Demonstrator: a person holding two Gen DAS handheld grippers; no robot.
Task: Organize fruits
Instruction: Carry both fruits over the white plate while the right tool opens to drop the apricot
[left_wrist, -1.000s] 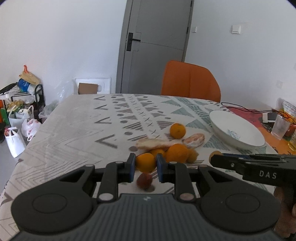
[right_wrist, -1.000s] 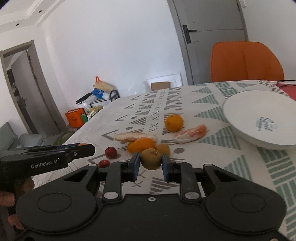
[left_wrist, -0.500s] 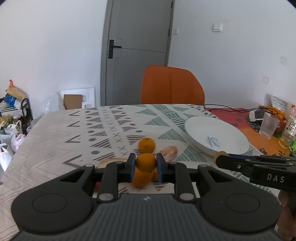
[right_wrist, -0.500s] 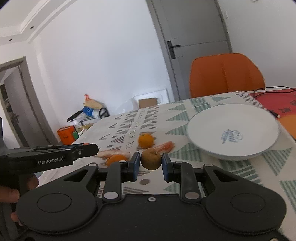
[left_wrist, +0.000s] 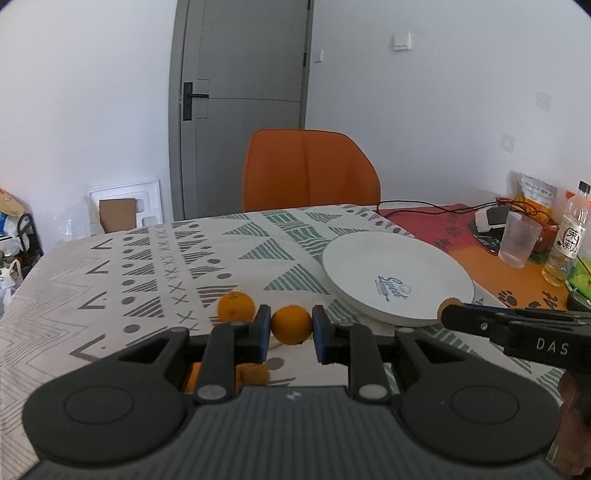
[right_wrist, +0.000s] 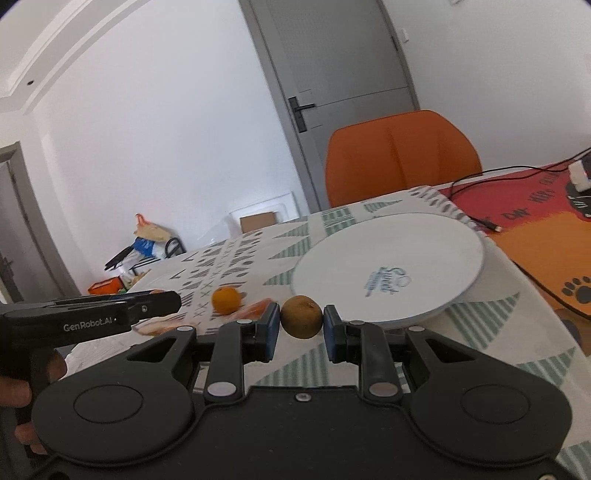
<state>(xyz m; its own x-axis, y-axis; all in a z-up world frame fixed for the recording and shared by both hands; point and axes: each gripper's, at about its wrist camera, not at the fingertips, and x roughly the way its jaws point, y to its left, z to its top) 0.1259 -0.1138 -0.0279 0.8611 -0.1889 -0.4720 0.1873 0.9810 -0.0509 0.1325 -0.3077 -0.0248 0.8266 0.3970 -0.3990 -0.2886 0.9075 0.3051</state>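
My left gripper (left_wrist: 291, 325) is shut on a small orange (left_wrist: 291, 325) and holds it above the table, left of the white plate (left_wrist: 399, 275). My right gripper (right_wrist: 301, 322) is shut on a brown kiwi (right_wrist: 301, 316), held just in front of the plate's near rim (right_wrist: 391, 258). The plate holds no fruit. A loose orange (left_wrist: 236, 306) lies on the patterned cloth; it also shows in the right wrist view (right_wrist: 226, 300). More fruit (left_wrist: 255, 373) lies partly hidden under my left gripper. The right gripper's tip (left_wrist: 448, 308) shows at the plate's edge in the left wrist view.
An orange chair (left_wrist: 310, 170) stands at the table's far side. At the right are a plastic cup (left_wrist: 519, 240), a bottle (left_wrist: 567, 240), cables (left_wrist: 424, 206) and an orange-red mat (right_wrist: 546, 229). A pale peel-like piece (right_wrist: 255, 308) lies near the loose orange.
Both grippers have lifted with their fruit from the pile and moved right toward the plate, which now looks nearer and larger. The fruit pile has dropped below the left gripper.
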